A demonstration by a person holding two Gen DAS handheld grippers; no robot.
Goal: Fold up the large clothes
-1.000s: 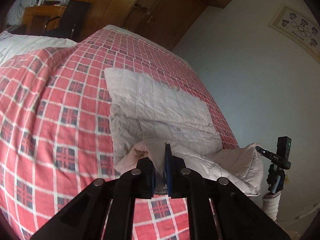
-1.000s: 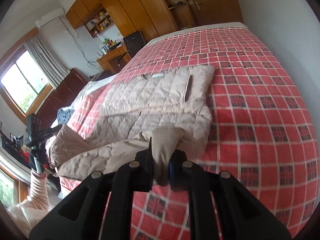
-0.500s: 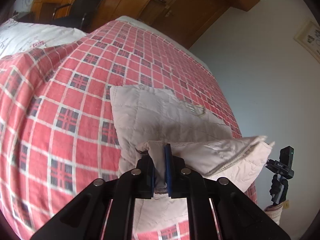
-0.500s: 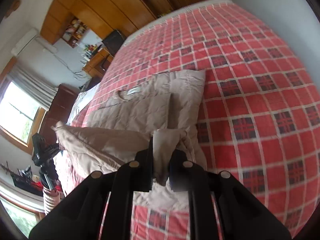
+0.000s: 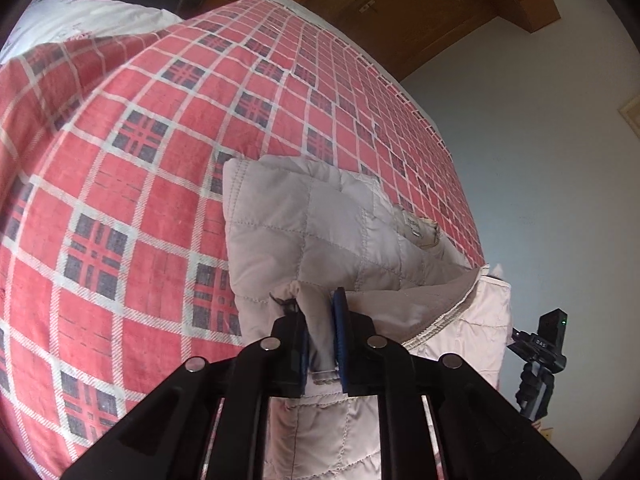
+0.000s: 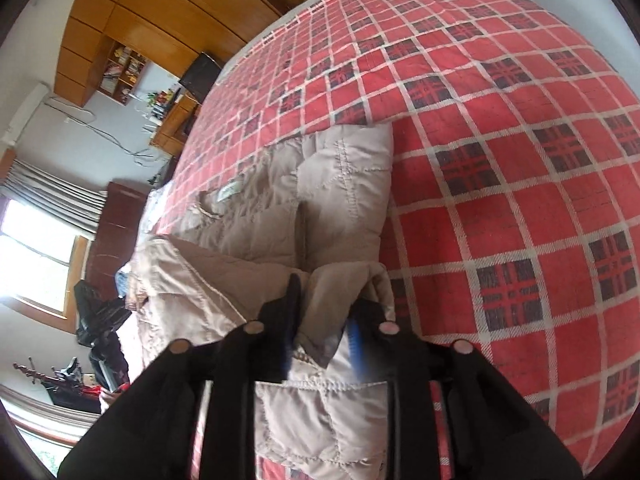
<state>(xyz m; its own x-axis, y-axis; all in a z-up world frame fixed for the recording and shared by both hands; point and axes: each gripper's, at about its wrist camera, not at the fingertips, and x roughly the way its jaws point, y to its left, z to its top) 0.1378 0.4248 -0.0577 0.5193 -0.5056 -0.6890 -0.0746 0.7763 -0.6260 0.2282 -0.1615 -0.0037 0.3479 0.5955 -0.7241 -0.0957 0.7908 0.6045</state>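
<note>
Both corners of the pale beige quilted padded jacket [image 5: 304,236] are pinched and lifted over the half that lies flat, so the main risk, as I judge it, is uneven travel: if one hand leads, the raised hem will land skewed across the layer beneath, and the slippery-looking padded fabric could slide out of a thin pinch before it is laid down. The left hand-held gripper [image 5: 320,344] is closed down to a narrow gap on a bunched fold of the jacket's edge; the right hand-held gripper [image 6: 322,336] has its jaws a little wider apart but likewise clamps a thick wad of the same garment. The jacket sits on the bed with the red plaid bedspread [image 5: 120,184], near the bed's near edge, far part flat with its neck label up, near part raised and doubled toward it, puffy and softly creased.
</note>
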